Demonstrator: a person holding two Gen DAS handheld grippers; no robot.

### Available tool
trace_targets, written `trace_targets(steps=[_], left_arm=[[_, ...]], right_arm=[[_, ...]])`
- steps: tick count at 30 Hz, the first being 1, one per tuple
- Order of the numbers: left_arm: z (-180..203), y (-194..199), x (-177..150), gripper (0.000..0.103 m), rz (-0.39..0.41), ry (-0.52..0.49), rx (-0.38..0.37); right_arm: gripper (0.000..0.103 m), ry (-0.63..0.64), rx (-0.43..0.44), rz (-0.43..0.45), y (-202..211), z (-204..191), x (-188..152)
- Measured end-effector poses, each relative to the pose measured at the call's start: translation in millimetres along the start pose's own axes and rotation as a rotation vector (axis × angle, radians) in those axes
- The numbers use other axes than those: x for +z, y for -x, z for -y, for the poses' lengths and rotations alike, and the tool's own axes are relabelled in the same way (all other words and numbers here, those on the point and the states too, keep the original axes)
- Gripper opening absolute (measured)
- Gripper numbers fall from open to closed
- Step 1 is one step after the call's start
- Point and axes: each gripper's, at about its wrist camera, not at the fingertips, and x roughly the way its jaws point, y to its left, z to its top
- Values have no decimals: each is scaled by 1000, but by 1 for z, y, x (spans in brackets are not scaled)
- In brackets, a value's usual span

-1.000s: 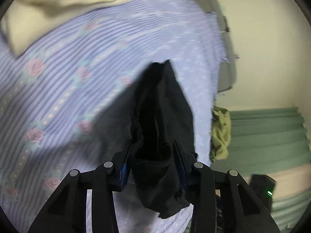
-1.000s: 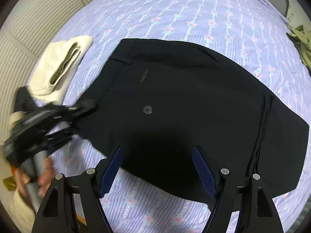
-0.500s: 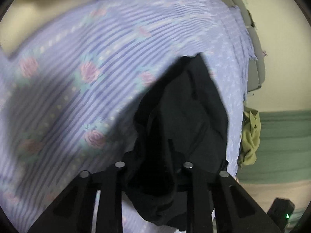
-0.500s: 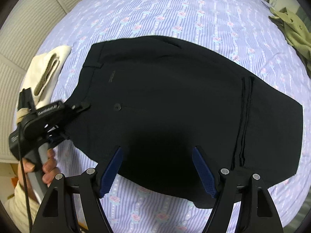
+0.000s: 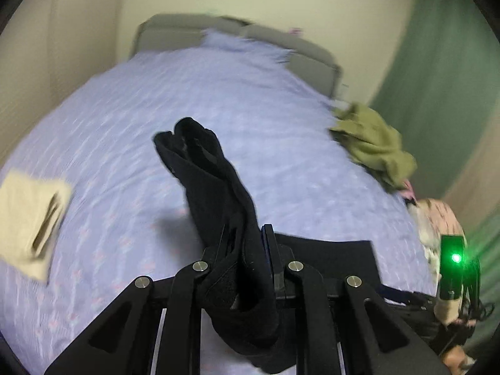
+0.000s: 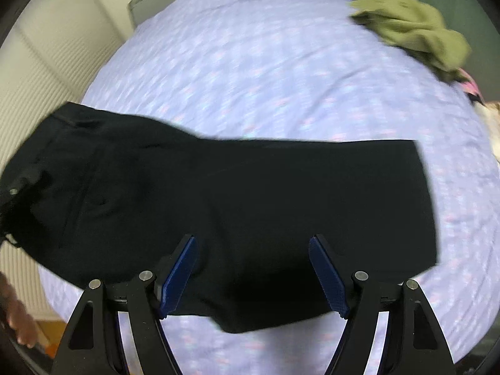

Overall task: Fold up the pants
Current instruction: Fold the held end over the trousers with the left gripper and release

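Left wrist view shows the left gripper [image 5: 250, 250] pinching a bunch of the black pants [image 5: 215, 187]. Its jaws are closing, and the cloth is squeezed tight between them. The bunch sticks up and away from the gripper, lifted off the bed [image 5: 250, 100].

Right wrist view shows most of the pants [image 6: 250, 193] lying flat on the bed [image 6: 250, 62]. They stretch long from left to right across the picture. The waist end is at the left, where it rises up. The other end lies flat at the right.

The right gripper [image 6: 253, 275] has its blue pads wide apart. It holds nothing. It hangs over the near edge of the pants, about the middle of the long side.

So the left gripper has the waist end, and the flat end is far from it, off to the right. I think the lifted end should go across to meet that flat end. The right gripper is nearer the middle and could help there.

A tan cloth [image 5: 31, 218] lies on the bed to the left. A green cloth [image 6: 412, 28] sits at the far right edge.
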Motion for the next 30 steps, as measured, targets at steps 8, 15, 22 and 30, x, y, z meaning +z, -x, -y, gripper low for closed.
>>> trace_targets(steps=[8, 15, 22, 30], left_arm=[[168, -62, -4, 16, -54, -174, -105], [275, -172, -68, 15, -259, -283, -133], [309, -198, -115, 60, -436, -321, -121], [248, -126, -77, 86, -246, -294, 50]], right_arm=[[75, -149, -43, 55, 29, 133, -2], [75, -175, -133, 3, 23, 231, -19], [75, -213, -165, -50, 15, 278, -34], [75, -145, -10, 48, 18, 277, -17]])
